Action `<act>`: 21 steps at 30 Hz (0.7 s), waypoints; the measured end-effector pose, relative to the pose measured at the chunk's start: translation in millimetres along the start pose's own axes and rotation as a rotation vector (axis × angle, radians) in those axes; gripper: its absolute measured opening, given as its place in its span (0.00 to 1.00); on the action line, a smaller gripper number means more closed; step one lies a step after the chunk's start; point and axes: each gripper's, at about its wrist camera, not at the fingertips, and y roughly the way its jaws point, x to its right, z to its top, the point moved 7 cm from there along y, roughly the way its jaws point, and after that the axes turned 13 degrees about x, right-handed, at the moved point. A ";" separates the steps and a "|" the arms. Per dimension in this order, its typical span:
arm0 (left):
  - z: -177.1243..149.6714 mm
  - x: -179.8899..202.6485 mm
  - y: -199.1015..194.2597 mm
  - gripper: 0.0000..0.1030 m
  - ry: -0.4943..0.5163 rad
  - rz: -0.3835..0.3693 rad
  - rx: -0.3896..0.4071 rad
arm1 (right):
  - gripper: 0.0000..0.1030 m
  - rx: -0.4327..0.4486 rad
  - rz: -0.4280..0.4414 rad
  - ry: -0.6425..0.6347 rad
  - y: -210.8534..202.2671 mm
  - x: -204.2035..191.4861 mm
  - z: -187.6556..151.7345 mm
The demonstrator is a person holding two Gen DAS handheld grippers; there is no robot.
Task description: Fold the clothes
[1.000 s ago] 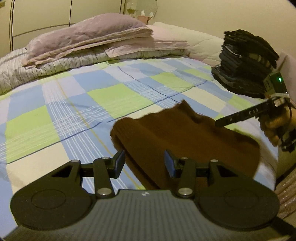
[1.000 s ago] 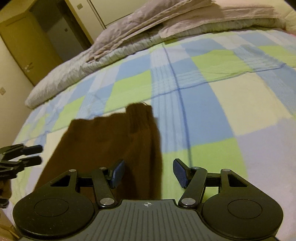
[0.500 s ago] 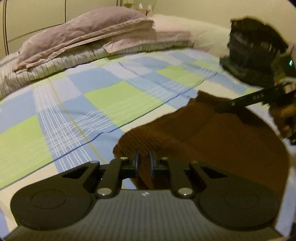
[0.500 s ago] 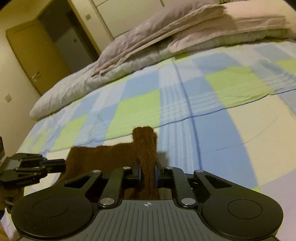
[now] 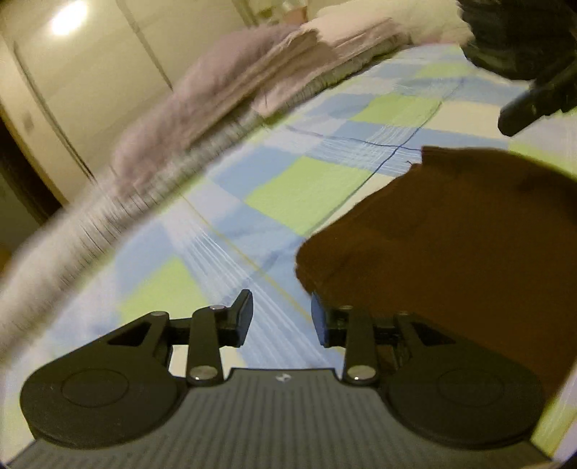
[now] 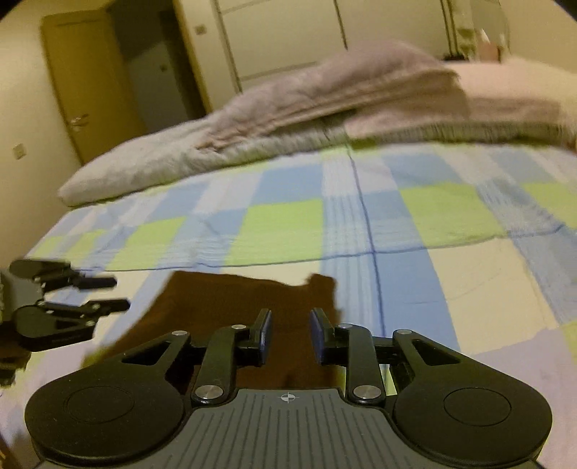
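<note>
A brown knitted garment lies folded on the checked bedspread. My left gripper is open and empty, just off the garment's left edge, above the bedspread. In the right wrist view the garment lies below and ahead of my right gripper, which is open with nothing between its pads. The left gripper also shows in the right wrist view at the left, jaws apart. The right gripper's dark finger shows in the left wrist view at the upper right.
Folded pinkish blankets and a striped quilt are piled at the head of the bed. A wooden door and wardrobe panels stand behind. A dark stack sits at the upper right of the left wrist view.
Both grippers, shut on the garment half a second ago, have opened and let it go. Both have lifted and pulled back; the left one swung left.
</note>
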 end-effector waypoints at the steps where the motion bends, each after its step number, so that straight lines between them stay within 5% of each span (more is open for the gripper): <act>1: 3.2 4.2 -9.7 0.34 0.035 0.018 0.013 | 0.26 0.000 0.010 -0.007 -8.1 -8.5 -3.7; 6: 3.4 24.9 -45.2 0.36 0.034 -0.010 0.053 | 0.26 -0.045 0.046 -0.041 -34.1 -42.7 -34.3; 12: -13.9 43.2 -64.5 0.37 0.071 -0.053 0.041 | 0.26 -0.161 -0.009 -0.007 -38.9 -40.5 -77.4; 17: -32.4 47.9 -79.2 0.40 0.102 -0.074 0.029 | 0.28 -0.159 -0.045 -0.020 -54.2 -39.7 -79.1; 19: -36.7 47.9 -85.5 0.41 0.113 -0.077 0.035 | 0.58 -0.141 -0.051 -0.040 -62.8 -41.9 -75.5; 21: -41.0 47.9 -92.0 0.42 0.128 -0.081 0.040 | 0.67 -0.119 -0.050 -0.079 -72.0 -46.0 -74.4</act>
